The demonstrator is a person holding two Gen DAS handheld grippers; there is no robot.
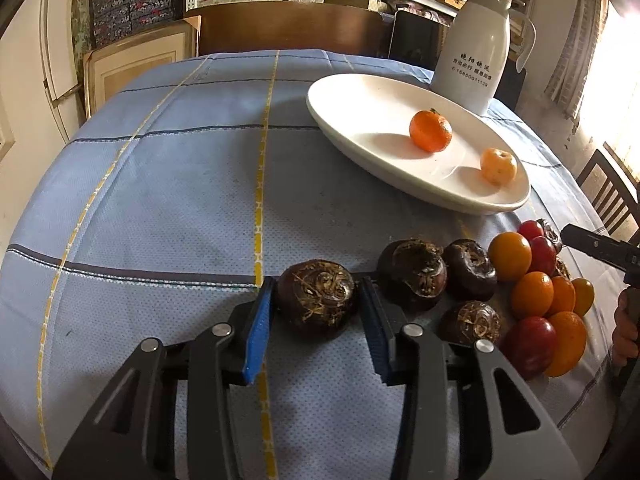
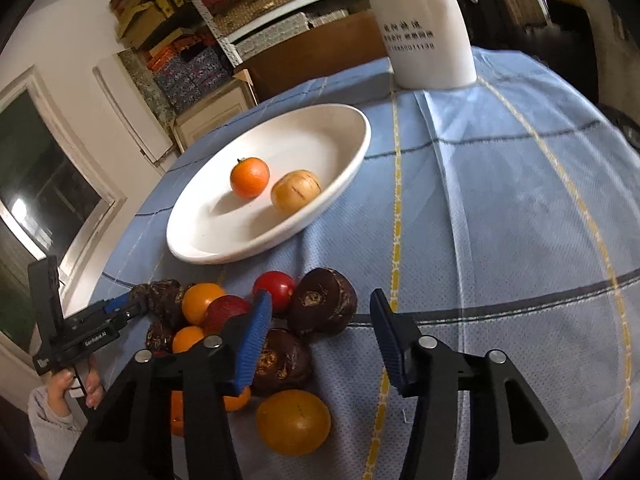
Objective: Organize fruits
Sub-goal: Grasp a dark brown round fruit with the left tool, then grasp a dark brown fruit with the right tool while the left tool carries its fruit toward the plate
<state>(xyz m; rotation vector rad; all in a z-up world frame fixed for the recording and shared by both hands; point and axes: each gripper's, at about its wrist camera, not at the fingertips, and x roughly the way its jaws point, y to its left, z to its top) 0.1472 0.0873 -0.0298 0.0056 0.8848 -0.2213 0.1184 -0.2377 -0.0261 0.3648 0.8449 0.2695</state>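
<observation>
While the left claw (image 1: 316, 304) sits low over the bench (image 1: 160, 200), its two blue pads flank a dark brown water chestnut (image 1: 317, 298), the pads pressing on either side of it, so it is clamped on that chestnut, which rests on the blue checked cloth. Just to the right of it lie three more dark chestnuts, the nearest one (image 1: 412, 274) close beside the right pad. Beyond those is a tight heap of small orange and red fruits (image 1: 536, 284), touching one another.

The right claw (image 2: 320, 340) stands apart, with nothing pressed between its pads. Its left pad hangs over the heap, in front of a red fruit (image 2: 276, 286) and a brown chestnut (image 2: 322, 300), while its right pad is over bare cloth. Below the left pad lies another chestnut (image 2: 282, 360), and nearer the camera a larger orange fruit (image 2: 294, 422).

Farther back on the bench is a white oval plate (image 1: 360, 96), holding a bright orange mandarin (image 1: 430, 130) and a paler yellowish fruit (image 1: 498, 166), near each other but apart in the left view. Behind the plate stands a white jug (image 1: 472, 52) with dark printed lettering. In the right view a hand (image 2: 70, 384) grips the left claw's handle at the lower left. Shelves of patterned boxes (image 1: 132, 4) line the wall behind.
</observation>
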